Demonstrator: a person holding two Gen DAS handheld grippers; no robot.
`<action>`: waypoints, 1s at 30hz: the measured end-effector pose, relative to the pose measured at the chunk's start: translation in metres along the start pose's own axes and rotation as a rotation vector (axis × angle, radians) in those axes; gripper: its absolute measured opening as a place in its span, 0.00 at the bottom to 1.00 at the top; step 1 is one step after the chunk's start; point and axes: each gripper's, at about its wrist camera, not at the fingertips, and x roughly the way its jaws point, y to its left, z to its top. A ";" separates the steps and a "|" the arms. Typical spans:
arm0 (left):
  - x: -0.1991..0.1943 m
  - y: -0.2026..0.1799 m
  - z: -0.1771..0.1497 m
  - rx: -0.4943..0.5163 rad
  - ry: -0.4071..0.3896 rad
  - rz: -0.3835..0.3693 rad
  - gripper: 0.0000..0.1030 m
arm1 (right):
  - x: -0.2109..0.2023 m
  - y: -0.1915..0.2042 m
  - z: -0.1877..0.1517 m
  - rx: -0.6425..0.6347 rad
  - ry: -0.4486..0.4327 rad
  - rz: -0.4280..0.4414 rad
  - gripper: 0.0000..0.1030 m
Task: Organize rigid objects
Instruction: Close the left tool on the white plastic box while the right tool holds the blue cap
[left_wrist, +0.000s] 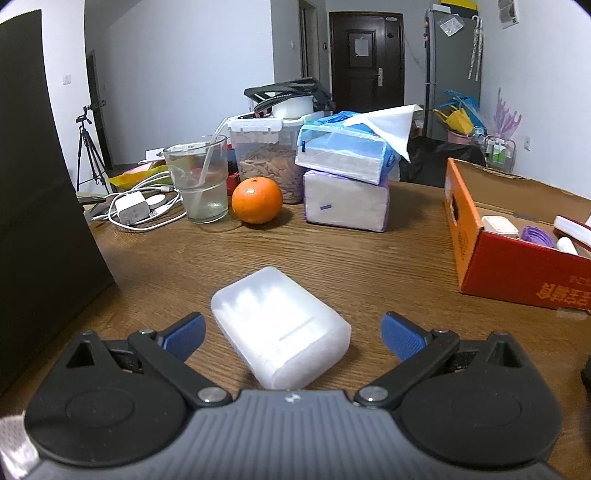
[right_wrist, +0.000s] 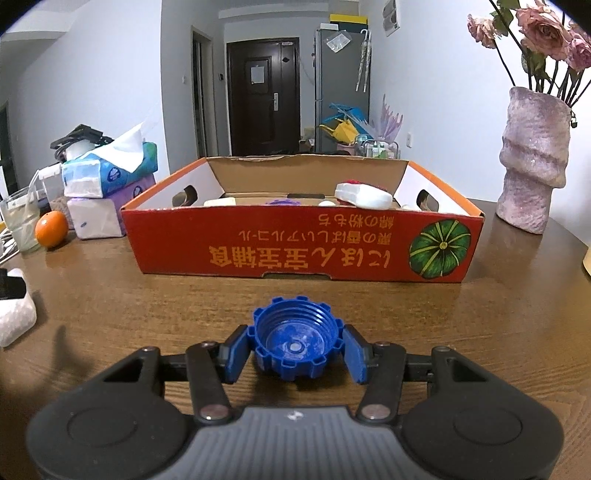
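Note:
A frosted white plastic case (left_wrist: 280, 328) lies on the wooden table between the wide-open fingers of my left gripper (left_wrist: 293, 334); the pads do not touch it. In the right wrist view my right gripper (right_wrist: 297, 350) is shut on a blue ridged screw cap (right_wrist: 295, 341), open side up, held just above the table. The red-orange cardboard box (right_wrist: 303, 243) stands straight ahead of it and holds several small items, among them a white object (right_wrist: 364, 197). The box also shows at the right of the left wrist view (left_wrist: 517, 266). The white case shows at the far left (right_wrist: 14, 317).
An orange (left_wrist: 256, 200), a glass with a straw (left_wrist: 197, 182), a charger with cables (left_wrist: 133, 210), stacked tissue packs (left_wrist: 347, 184) and a clear food container (left_wrist: 266, 147) stand at the back. A dark panel (left_wrist: 40, 221) is on the left. A pink vase with flowers (right_wrist: 533, 162) stands right of the box.

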 end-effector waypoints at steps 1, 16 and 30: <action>0.002 0.000 0.001 -0.003 0.004 0.002 1.00 | 0.001 0.000 0.001 0.001 -0.002 0.000 0.51; 0.042 0.003 0.015 -0.060 0.070 0.067 1.00 | 0.010 0.000 0.007 0.005 -0.014 -0.009 0.51; 0.055 0.001 0.013 -0.049 0.122 0.102 0.68 | 0.015 -0.001 0.011 0.014 -0.020 -0.014 0.51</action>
